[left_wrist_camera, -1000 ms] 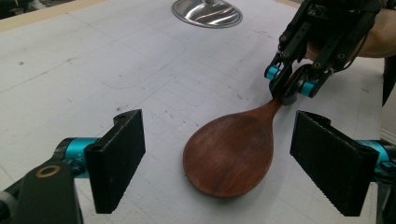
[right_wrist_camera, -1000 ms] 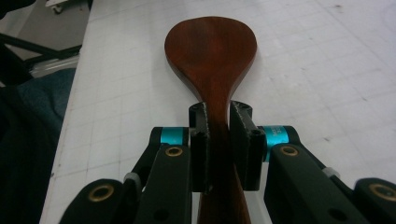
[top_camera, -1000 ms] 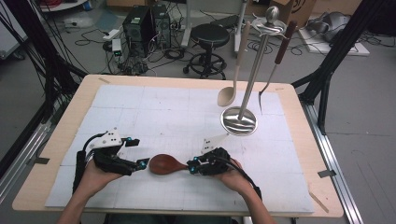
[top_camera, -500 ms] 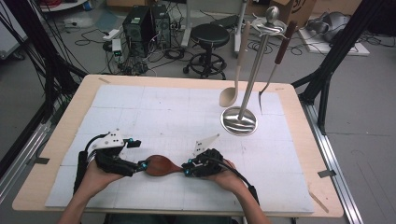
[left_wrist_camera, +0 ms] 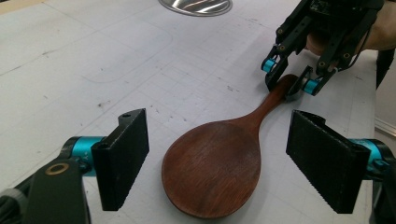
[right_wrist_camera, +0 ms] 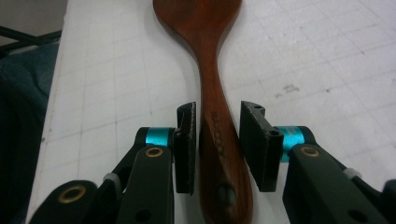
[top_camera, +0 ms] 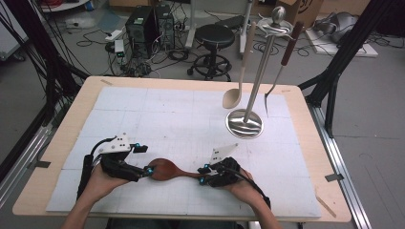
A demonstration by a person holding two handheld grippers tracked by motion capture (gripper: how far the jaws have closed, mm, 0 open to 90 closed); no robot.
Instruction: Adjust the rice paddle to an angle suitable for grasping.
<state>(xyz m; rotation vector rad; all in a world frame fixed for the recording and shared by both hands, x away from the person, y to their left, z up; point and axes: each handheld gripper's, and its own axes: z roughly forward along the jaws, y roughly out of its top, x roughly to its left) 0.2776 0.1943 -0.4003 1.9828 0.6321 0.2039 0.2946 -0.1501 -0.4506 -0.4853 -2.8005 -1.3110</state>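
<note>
Since the earlier frames the right gripper has slid leftward with the dark brown wooden spoon; its jaws, just opening, flank the handle with gaps either side, released. The left gripper stands wide open around the bowl, not touching it. The spoon lies flat near the front edge of the white gridded mat. Handle lettering is illegible. Beyond it, open mat reaches the steel utensil stand.

We see a lab: a table under a white grid mat stands on a grey floor, black frame struts at three and nine o'clock. Computer towers, loose cables and a stool crowd twelve o'clock.
</note>
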